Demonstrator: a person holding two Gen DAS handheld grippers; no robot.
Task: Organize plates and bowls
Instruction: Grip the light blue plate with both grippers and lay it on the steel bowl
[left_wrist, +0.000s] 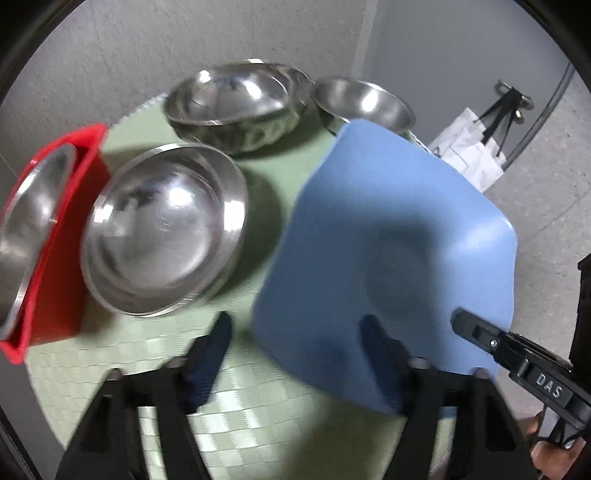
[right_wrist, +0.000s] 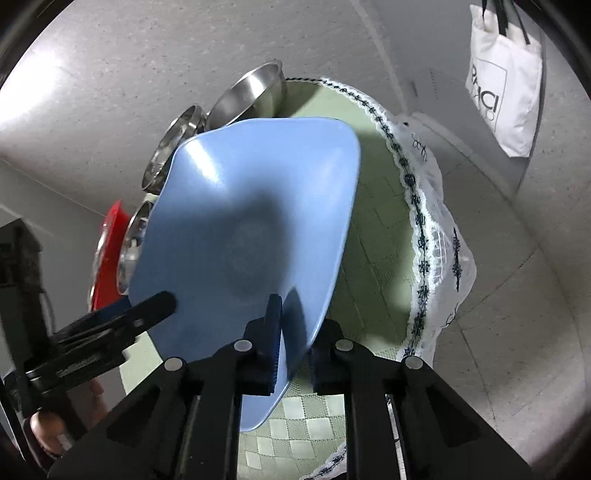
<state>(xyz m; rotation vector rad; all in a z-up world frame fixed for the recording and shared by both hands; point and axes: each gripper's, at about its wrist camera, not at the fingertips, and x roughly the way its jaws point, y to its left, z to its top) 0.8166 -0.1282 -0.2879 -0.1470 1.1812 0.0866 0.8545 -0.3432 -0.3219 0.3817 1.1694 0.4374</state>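
A blue square plate (left_wrist: 391, 251) with rounded corners fills the lower right of the left wrist view, tilted with its shallow well facing the camera; in the right wrist view it fills the centre (right_wrist: 251, 229), raised at a slant. A steel bowl (left_wrist: 162, 229) sits upright left of centre. A larger steel bowl (left_wrist: 236, 103), seemingly nested in another, stands at upper centre, and a smaller steel bowl (left_wrist: 364, 101) lies just right of it, partly behind the plate. At the far left, another steel dish (left_wrist: 29, 229) leans inside a red tray (left_wrist: 59, 280).
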